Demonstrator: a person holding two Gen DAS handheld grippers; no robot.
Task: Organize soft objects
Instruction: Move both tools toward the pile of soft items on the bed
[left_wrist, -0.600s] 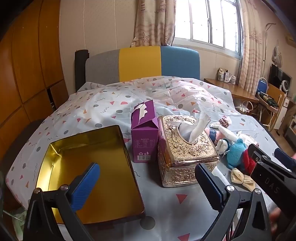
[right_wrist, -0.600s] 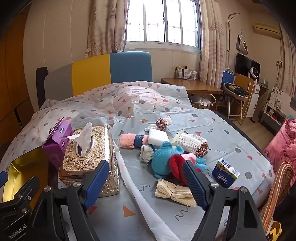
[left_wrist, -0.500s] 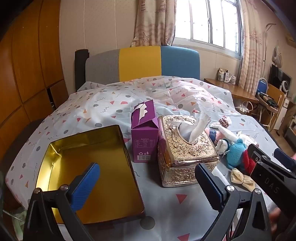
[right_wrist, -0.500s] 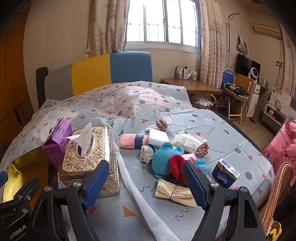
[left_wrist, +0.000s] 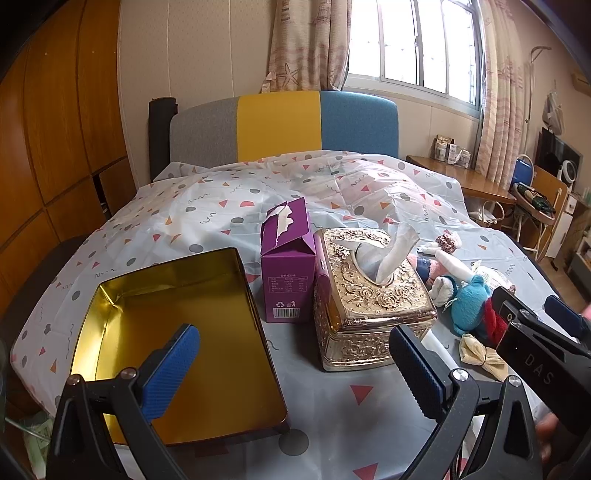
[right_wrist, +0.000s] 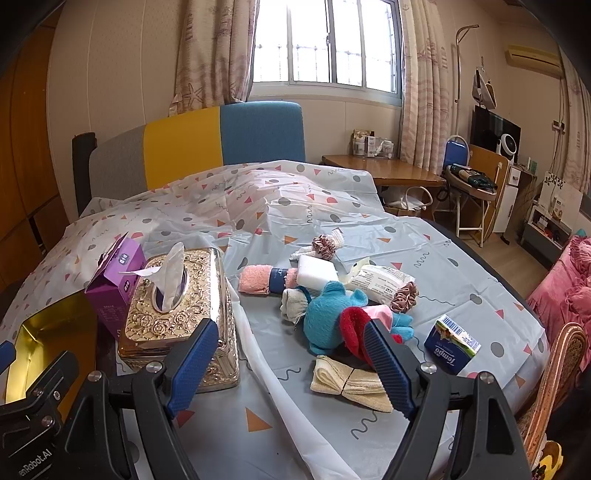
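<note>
Both tools are at the start position above the bed: the left gripper (left_wrist: 293, 363) hangs with its jaws spread wide and nothing between them, over the near rim of the gold tin tray (left_wrist: 110, 295), and the right gripper (right_wrist: 286, 363) is likewise spread and empty, aimed at the pile of soft items. The pile lies on the patterned plastic sheet (right_wrist: 424, 258) to the right of the gold embossed tissue box (right_wrist: 184, 317). It comprises a blue plush toy (right_wrist: 327, 319) touching a red fabric piece (right_wrist: 351, 328), a folded beige cloth (right_wrist: 351, 380) nearest the right gripper, a rolled pink towel (right_wrist: 255, 282), a white sponge block (right_wrist: 317, 271) and two scrunchies (right_wrist: 404, 295). The likely step is the first pick (no item is yet in the tray). For a clean pick, lower the right gripper onto the beige cloth, which lies apart from its neighbours on the near side. Close across the fold so both layers are taken. Keep the fingertips off the plastic sheet, since it looks loose and could lift with the cloth. The Tempo tissue pack (right_wrist: 452, 345) and the purple carton (left_wrist: 288, 269) are probably not targets.
</note>
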